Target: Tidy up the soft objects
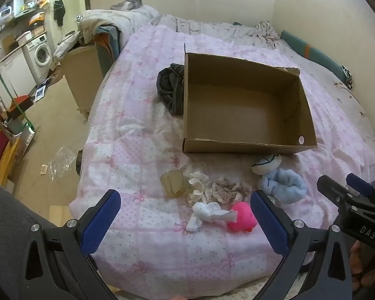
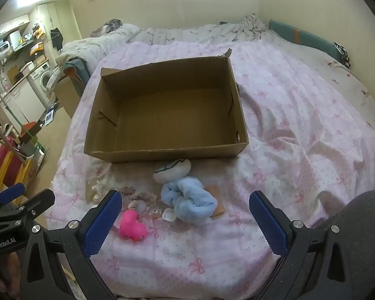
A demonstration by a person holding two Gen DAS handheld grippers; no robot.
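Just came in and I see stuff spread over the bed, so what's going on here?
A person holds a pair of tongs in each hand over the bed, and both the left tongs and right tongs are open and empty. A cardboard box sits empty on the pink bedspread. In front of it lie the soft things to sort: a blue fluffy cloth, a pink toy, scrunchies and a white sock. Nothing is packed yet.
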